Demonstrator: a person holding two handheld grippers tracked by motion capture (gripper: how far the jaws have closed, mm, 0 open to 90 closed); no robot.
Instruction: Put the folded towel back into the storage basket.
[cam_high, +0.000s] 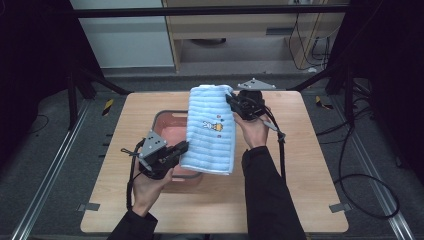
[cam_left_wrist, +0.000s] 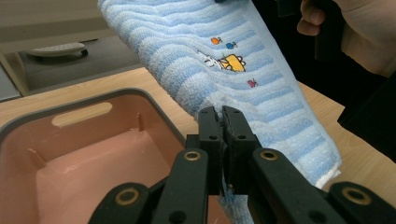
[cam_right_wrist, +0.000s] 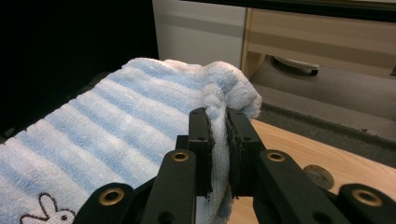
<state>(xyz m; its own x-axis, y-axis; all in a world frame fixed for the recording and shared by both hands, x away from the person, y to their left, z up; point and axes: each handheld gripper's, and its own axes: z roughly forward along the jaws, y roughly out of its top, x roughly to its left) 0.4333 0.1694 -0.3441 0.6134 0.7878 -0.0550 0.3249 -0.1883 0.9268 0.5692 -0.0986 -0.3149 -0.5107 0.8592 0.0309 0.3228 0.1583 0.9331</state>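
Blue-and-white striped terry towel (cam_high: 211, 131) hangs stretched above the pink plastic basin (cam_high: 162, 122), mid-table. Left gripper (cam_high: 181, 148) pinches its near edge, right gripper (cam_high: 231, 100) its far corner. Thin bites; tugging could slip one free.

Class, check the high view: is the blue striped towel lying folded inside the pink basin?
No: the towel is held up above the pink basin, pinched between the left gripper and the right gripper.

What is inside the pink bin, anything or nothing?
Nothing visible: the bin's bare pink floor shows in the left gripper view. The towel hangs above it, held by both tools, hiding part.
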